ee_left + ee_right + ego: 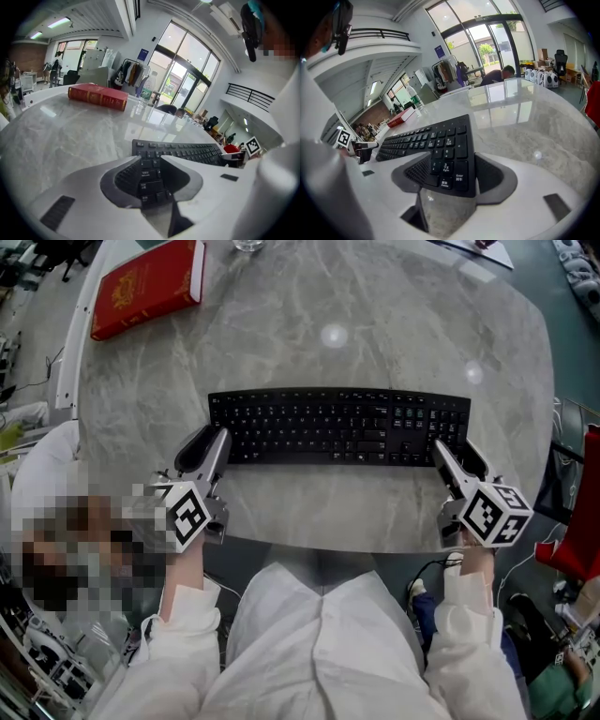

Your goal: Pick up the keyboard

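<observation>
A grey marbled counter [375,352] bears a red book [150,285] at eleven o'clock; a clear glass [248,245] stands at twelve, cut by the frame. In the left gripper view a plastic bottle [146,89] rises at the book's three o'clock.

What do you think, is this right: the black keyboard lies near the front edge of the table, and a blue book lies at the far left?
Not quite: the book is red, not blue, as the head view shows. The black keyboard does lie near the front edge of the table.
</observation>
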Available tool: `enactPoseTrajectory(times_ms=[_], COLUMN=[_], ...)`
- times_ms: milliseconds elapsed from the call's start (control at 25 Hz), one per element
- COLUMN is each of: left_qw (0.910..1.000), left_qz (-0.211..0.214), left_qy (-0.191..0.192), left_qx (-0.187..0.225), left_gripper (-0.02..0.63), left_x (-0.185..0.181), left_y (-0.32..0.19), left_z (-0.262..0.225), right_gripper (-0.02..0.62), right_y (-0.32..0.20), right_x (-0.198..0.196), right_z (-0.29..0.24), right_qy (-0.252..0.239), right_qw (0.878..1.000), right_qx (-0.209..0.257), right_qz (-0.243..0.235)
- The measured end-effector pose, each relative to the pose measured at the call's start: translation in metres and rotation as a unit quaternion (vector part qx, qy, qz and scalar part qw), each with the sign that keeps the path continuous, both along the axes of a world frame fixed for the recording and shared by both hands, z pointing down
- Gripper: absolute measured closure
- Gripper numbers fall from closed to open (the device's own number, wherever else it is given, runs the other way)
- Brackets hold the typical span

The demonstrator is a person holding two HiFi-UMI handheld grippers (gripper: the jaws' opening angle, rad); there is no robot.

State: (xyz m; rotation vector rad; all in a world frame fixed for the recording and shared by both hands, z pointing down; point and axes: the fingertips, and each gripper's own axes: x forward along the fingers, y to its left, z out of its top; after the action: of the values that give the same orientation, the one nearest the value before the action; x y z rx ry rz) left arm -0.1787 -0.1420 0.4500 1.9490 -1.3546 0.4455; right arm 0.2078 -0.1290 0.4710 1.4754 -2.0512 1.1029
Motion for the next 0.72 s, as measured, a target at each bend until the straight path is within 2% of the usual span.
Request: enactPoseTrajectory(times_ms=[280,440,720], left_qw=[0.9996,0.9985,0.9955], left_qz=[0.015,0.036,0.07], left_qy=[-0.016,-0.002,0.008], left_qx=[-0.017,-0.04,-0.064], left_gripper=[0.446,0.359,0.341], left_x=[-0.015,-0.012,-0.003], left_y=[0.001,0.004,0.012], left_z=[0.01,0.02,0.03], right_gripper=[0.321,0.321,0.319], right_y=[0.0,0.0,-0.001], right_x=[0.0,0.0,0.0], right_z=[0.0,0.0,0.003], right_qy=[0.0,0.001,0.0], right_qw=[1.0,1.0,1.0], right_qx=[0.003,0.003,-0.004], right_qz=[-0.002,-0.001,-0.003])
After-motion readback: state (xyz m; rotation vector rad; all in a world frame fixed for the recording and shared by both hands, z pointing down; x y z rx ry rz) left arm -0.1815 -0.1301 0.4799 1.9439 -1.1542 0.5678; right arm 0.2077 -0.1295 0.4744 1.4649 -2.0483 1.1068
